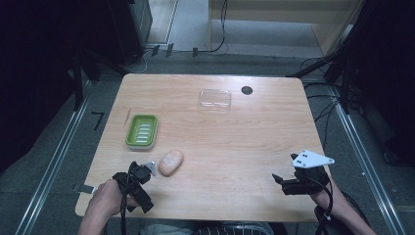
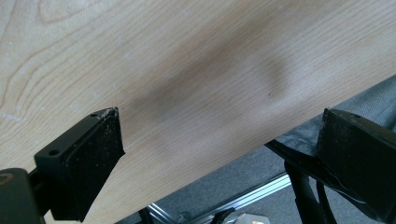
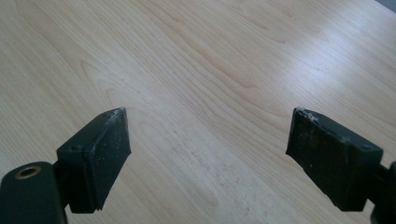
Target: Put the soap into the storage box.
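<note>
Wooden table [image 1: 235,147] took up most of the high view. Clear plastic lid [image 1: 215,98] lay at the far side, well apart from both grippers. Green soap dish [image 1: 142,130] sat left of centre. Pinkish soap bar [image 1: 170,162] lay on the bare wood just in front of the dish, not in it. Left gripper [image 1: 147,169] was just beside the soap, not touching; jaws spread wide with nothing between them, over the table's near edge. Right gripper [image 1: 278,180] hung over the near right of the table, well apart from the soap; jaws spread, nothing between them.
</note>
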Demonstrator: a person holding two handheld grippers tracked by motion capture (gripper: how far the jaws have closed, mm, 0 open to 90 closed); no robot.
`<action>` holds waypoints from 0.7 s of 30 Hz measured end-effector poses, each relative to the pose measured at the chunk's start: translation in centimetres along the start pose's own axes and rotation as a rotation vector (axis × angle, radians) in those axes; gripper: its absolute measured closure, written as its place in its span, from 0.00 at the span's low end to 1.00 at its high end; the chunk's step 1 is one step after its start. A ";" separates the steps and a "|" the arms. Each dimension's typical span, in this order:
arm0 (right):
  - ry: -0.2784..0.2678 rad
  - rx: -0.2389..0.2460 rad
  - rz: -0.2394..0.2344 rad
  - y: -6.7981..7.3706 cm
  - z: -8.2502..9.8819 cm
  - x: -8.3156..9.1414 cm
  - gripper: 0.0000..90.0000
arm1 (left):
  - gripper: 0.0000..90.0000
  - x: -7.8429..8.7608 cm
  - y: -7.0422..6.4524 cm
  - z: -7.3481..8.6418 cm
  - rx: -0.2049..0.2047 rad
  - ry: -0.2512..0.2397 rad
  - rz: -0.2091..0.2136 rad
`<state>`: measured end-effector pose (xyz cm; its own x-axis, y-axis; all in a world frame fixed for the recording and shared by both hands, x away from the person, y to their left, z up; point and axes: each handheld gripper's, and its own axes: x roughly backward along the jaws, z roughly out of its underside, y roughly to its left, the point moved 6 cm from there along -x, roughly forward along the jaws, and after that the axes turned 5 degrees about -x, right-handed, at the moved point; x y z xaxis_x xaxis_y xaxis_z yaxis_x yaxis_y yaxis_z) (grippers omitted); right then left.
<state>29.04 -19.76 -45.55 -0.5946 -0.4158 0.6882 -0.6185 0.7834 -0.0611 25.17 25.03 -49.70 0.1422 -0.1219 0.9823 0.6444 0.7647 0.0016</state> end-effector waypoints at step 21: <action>0.005 -0.015 -0.006 -0.2 0.2 0.0 0.15 | 0.00 1.5 -0.4 -1.2 -0.022 -0.074 0.022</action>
<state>29.08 -20.05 -45.66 -0.5881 -0.4182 0.6923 -0.6141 0.7879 -0.0457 26.03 23.76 -48.50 0.1017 -0.0575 0.9932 0.6584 0.7523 -0.0239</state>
